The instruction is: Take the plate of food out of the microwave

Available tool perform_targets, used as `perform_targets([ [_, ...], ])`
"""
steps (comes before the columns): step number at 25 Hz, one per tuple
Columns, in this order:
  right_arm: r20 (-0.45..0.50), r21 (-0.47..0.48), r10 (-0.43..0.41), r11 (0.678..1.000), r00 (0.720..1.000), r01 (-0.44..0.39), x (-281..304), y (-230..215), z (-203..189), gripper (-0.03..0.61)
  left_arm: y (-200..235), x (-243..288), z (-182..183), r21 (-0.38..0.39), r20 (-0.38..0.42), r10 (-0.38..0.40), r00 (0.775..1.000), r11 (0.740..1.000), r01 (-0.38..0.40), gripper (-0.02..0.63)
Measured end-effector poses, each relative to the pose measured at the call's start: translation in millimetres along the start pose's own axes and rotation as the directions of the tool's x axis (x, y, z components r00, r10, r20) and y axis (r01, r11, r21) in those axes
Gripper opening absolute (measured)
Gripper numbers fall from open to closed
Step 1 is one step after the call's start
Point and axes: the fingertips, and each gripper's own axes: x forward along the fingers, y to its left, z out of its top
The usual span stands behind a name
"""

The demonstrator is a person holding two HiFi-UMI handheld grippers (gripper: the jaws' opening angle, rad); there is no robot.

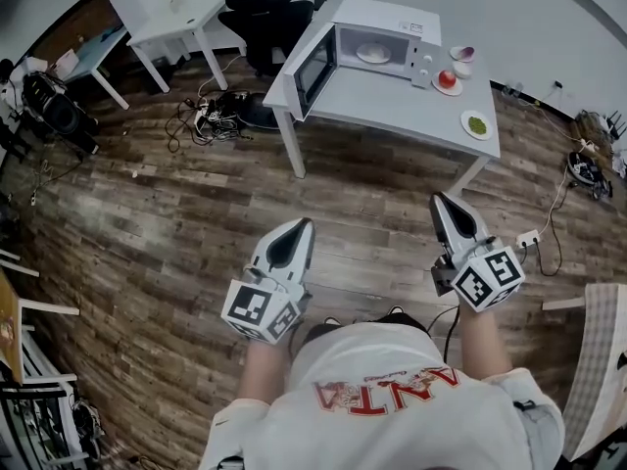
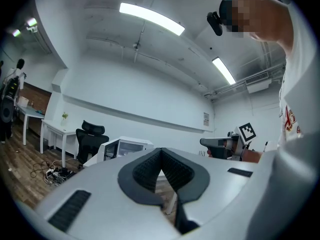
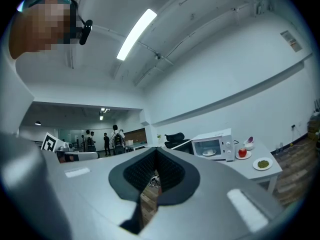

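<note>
Left gripper [image 1: 300, 227], right gripper [image 1: 441, 202]: jaws together, empty, well apart from microwave [image 1: 384, 14] (door open). Plate [image 1: 373, 54] inside looks stiff, slick, breakable; pinch near rim, keep level.

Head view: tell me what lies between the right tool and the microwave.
In the head view, bare wooden floor, then the white table's front strip, lie between the right tool and the open microwave.
</note>
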Motion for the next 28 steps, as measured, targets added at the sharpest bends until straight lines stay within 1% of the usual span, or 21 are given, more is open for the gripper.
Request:
perform_targets([
  [3, -0.021, -0.011, -0.014, 1.0, 1.0, 0.014, 8, 12, -14, -0.002, 15, -7, -10, -0.031, 0.006, -0.004, 1.0, 1.0, 0.004, 0.008],
  [6, -0.041, -0.013, -0.024, 1.0, 0.999, 0.023, 14, 15, -23, -0.002, 20, -6, -13, -0.041, -0.007, -0.027, 1.0, 0.999, 0.026, 0.008],
  [11, -0.054, 0.013, -0.041, 0.999, 0.998, 0.041, 35, -2, -25, -0.002, 39, 13, -18, -0.049, -0.022, -0.031, 0.999, 0.998, 0.03, 0.008],
  [14, -0.06, 0.025, -0.027, 0.999, 0.998, 0.029, 57, -19, -28, 0.0, 50, 33, -17, -0.046, -0.034, -0.027, 0.999, 0.999, 0.025, 0.008],
  [17, -0.059, 0.044, -0.011, 0.999, 0.998, 0.014, 83, -40, -28, -0.002, 64, 60, -15, -0.036, -0.032, -0.015, 0.999, 0.999, 0.013, 0.008],
  [21, -0.045, 0.041, 0.018, 0.999, 0.999, -0.016, 114, -77, -12, -0.002, 73, 107, -5, -0.018, -0.032, -0.013, 0.999, 1.0, 0.012, 0.008],
  [24, -0.041, 0.043, 0.031, 0.999, 0.999, -0.029, 133, -113, 0, 0.0, 76, 151, 3, -0.007, -0.046, 0.001, 0.999, 1.0, -0.001, 0.008],
  [28, -0.042, 0.061, 0.024, 0.998, 0.999, -0.022, 150, -175, 11, -0.002, 75, 210, 5, -0.007, -0.056, 0.01, 0.998, 1.0, -0.011, 0.008],
])
